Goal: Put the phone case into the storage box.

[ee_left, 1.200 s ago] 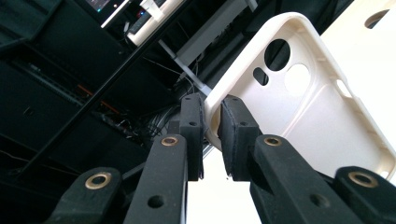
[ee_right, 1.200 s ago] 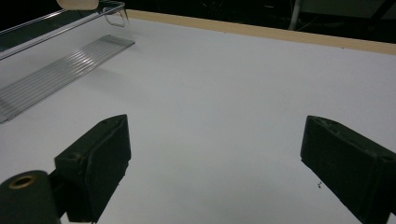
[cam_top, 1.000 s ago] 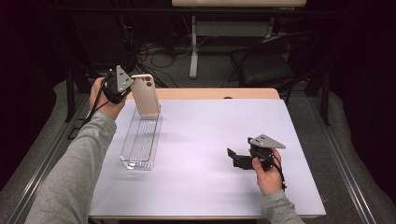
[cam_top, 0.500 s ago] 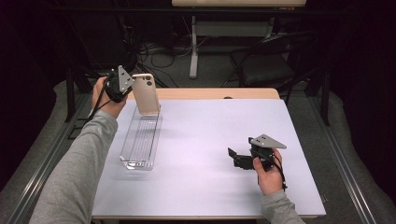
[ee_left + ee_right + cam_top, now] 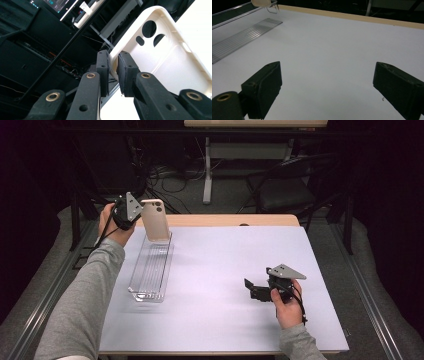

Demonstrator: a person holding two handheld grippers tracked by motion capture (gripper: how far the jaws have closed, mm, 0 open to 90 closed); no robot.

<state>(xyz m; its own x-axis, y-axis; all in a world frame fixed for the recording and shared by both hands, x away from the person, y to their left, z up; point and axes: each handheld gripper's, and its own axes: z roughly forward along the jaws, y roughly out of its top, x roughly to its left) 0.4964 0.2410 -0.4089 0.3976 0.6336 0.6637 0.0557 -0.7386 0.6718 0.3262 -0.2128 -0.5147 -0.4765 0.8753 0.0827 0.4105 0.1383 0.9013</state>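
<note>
The desk (image 5: 220, 290) is offering wide bare room between the clear tray (image 5: 150, 270) at its left and the right tool (image 5: 256, 290), which is resting released. The left tool (image 5: 113, 68) is clenching the phone case (image 5: 155, 220) by its rim, holding it upright over the tray's far end. The case is looking light, thin and bendy, probably slippery.

A cream phone case (image 5: 155, 219) stands upright at the clear tray's (image 5: 150, 270) far end.
</note>
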